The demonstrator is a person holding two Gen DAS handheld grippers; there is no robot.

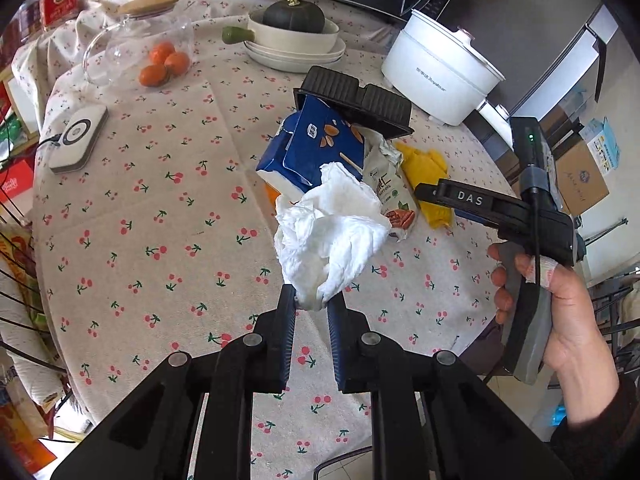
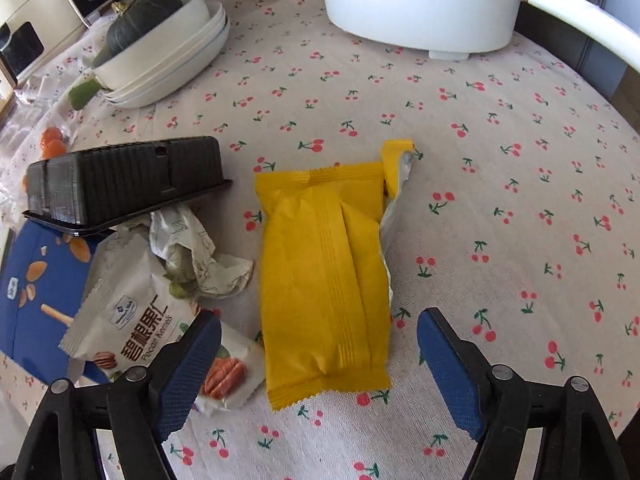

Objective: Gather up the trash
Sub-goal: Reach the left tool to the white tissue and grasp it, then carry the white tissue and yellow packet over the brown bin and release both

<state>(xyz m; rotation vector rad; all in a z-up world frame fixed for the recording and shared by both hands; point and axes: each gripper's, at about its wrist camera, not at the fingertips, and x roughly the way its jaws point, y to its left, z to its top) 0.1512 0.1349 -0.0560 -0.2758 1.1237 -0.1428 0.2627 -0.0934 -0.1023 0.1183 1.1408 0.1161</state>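
Left wrist view: left gripper (image 1: 311,300) pinches a crumpled white paper tissue (image 1: 330,236) above the cherry-print tablecloth (image 1: 160,208); soft, light. Right wrist view: right gripper (image 2: 320,354) spread, straddling a flat yellow foil wrapper (image 2: 324,276) lying on the cloth; likely slippery, so pinch across its lower crimped end.

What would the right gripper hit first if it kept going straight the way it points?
Most likely the yellow wrapper, lying flat on the tablecloth between the open right gripper fingers; depth is hard to judge.

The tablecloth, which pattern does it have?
Small red cherries with green stems on a pale tablecloth, clearest in the right wrist view.
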